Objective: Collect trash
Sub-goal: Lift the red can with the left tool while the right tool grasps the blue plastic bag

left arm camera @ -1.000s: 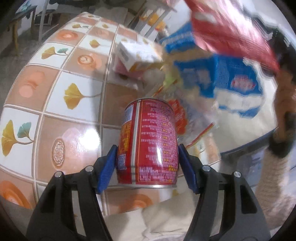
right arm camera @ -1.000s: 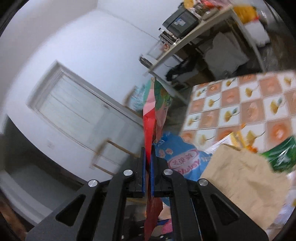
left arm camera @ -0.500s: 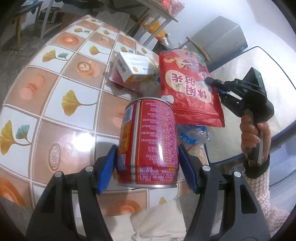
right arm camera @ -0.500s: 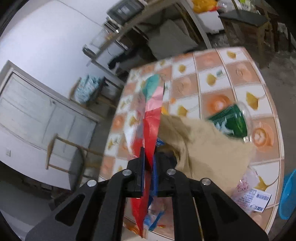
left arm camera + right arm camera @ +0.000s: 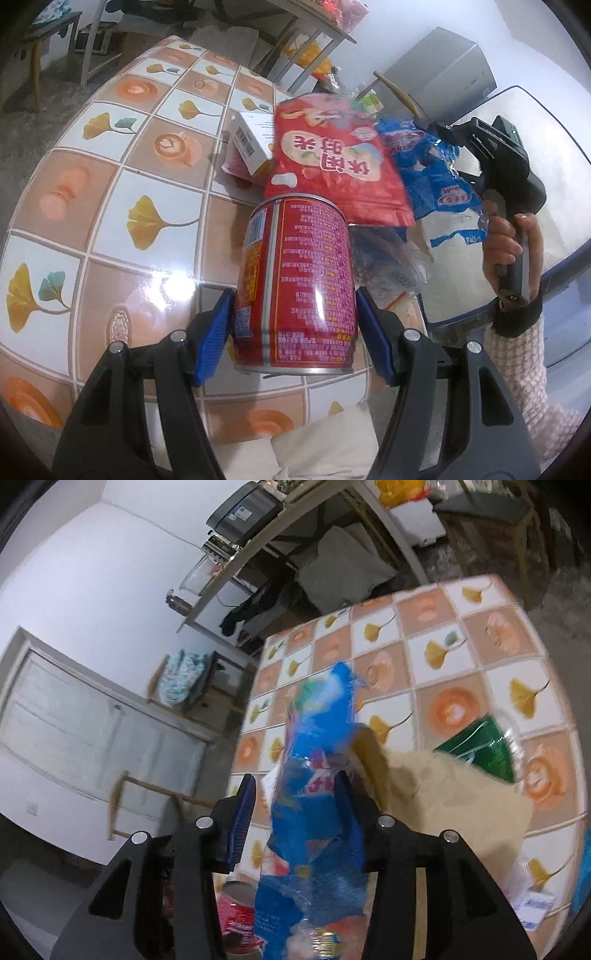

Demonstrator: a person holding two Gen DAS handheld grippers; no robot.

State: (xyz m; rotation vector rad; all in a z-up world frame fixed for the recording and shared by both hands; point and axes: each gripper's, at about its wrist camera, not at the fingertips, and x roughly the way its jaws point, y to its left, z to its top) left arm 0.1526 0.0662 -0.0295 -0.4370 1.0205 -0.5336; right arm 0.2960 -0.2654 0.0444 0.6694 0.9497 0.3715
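Note:
My left gripper [image 5: 295, 325] is shut on a red drink can [image 5: 295, 284] and holds it upright over the tiled table [image 5: 110, 192]. Beyond the can, a red snack bag [image 5: 332, 166] lies loose over a white box [image 5: 251, 144]. My right gripper [image 5: 295, 812] is open, and a blue plastic wrapper [image 5: 314, 794] hangs between its fingers against the right one. The wrapper also shows in the left wrist view [image 5: 432, 177], in front of the right gripper [image 5: 443, 127]. A brown paper bag [image 5: 443, 805] and a green wrapper [image 5: 484, 749] lie on the table.
A blue-rimmed bin with a white liner [image 5: 517, 206] stands off the table's right edge. A clear wrapper [image 5: 388, 266] lies behind the can. Shelves [image 5: 295, 546], a wooden stool [image 5: 184, 686] and a chair [image 5: 55, 40] stand around the table.
The right gripper has opened and let go of the red snack bag, which now lies on the pile. A blue wrapper now hangs between its fingers. The left gripper still holds the can.

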